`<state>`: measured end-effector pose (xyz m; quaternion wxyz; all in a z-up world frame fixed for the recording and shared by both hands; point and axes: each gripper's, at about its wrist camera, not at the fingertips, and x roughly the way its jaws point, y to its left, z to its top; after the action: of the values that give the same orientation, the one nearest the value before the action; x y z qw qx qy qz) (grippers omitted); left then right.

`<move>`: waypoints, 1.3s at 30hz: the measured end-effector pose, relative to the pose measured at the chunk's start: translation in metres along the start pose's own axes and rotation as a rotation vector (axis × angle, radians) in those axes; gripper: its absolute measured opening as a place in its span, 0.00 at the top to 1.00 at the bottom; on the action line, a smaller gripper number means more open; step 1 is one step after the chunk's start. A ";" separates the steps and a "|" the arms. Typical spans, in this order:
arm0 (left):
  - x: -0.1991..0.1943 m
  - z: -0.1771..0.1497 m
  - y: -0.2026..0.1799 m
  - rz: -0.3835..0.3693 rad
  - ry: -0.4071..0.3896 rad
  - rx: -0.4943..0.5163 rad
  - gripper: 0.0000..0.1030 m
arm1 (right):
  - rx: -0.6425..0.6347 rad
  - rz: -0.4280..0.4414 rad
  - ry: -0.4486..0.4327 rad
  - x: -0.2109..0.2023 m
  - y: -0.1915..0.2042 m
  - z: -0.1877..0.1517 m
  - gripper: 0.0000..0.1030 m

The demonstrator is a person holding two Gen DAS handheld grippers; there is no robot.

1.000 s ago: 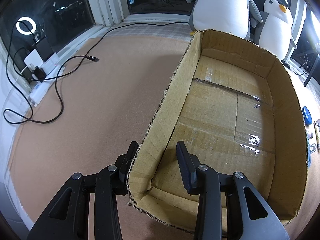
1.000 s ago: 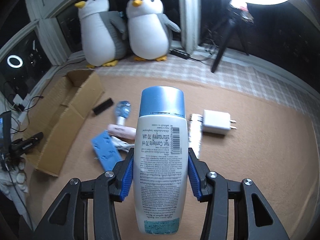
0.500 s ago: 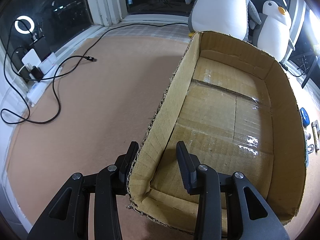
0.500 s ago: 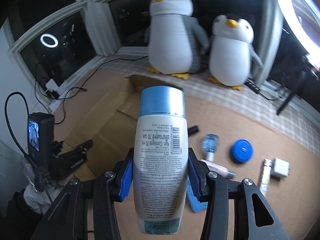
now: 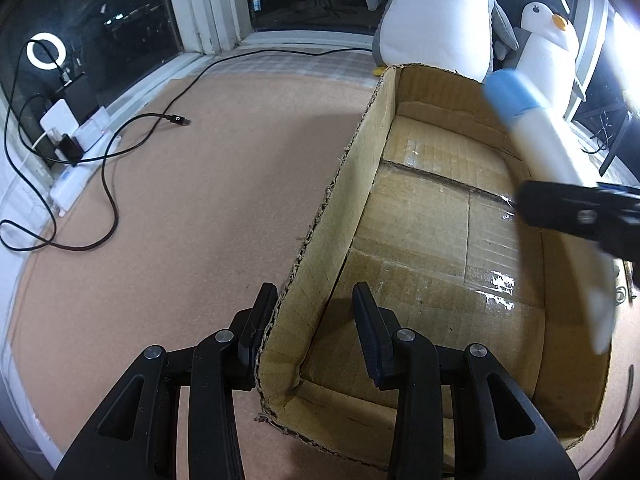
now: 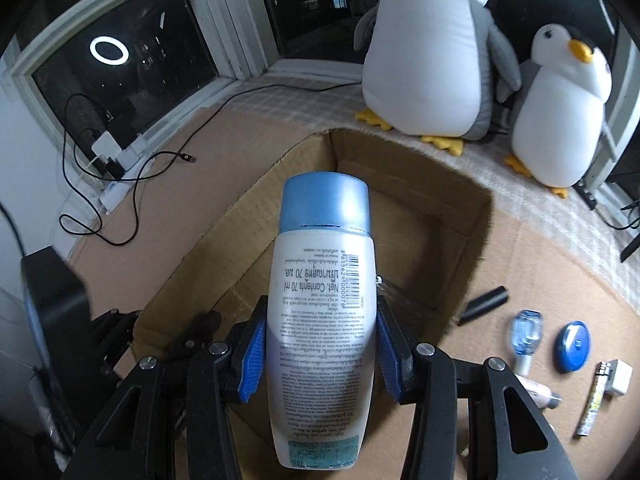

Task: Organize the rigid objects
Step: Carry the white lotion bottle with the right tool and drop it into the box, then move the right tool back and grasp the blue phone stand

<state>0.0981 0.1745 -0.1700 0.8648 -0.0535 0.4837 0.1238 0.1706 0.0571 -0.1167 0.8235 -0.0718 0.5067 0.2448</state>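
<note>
Two plush penguins (image 6: pixel 436 56) sit side by side far ahead of the tongs, at the window. A black cable (image 5: pixel 120 152) trails across the floor off to the left, toward a white power strip (image 5: pixel 76 176).

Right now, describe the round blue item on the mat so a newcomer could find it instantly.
Start at the open cardboard box in front of the two plush penguins, then look to the loose items on the mat to its right. The blue disc lies flat between a clear blue-topped bottle and a white charger; it is the only round, solid-blue piece there.
</note>
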 end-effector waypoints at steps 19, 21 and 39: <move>-0.001 0.001 -0.002 0.006 -0.005 0.003 0.63 | 0.018 -0.016 0.004 0.014 -0.004 0.004 0.33; -0.001 0.000 -0.002 0.007 -0.006 0.004 0.63 | 0.022 -0.015 -0.003 0.009 -0.006 0.002 0.33; -0.002 -0.001 -0.005 0.033 -0.009 0.014 0.63 | 0.138 0.025 -0.066 -0.063 -0.083 -0.048 0.33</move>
<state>0.0979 0.1688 -0.1690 0.8652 -0.0389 0.4813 0.1348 0.1487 -0.0535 -0.0953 0.8398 -0.0006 0.4956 0.2217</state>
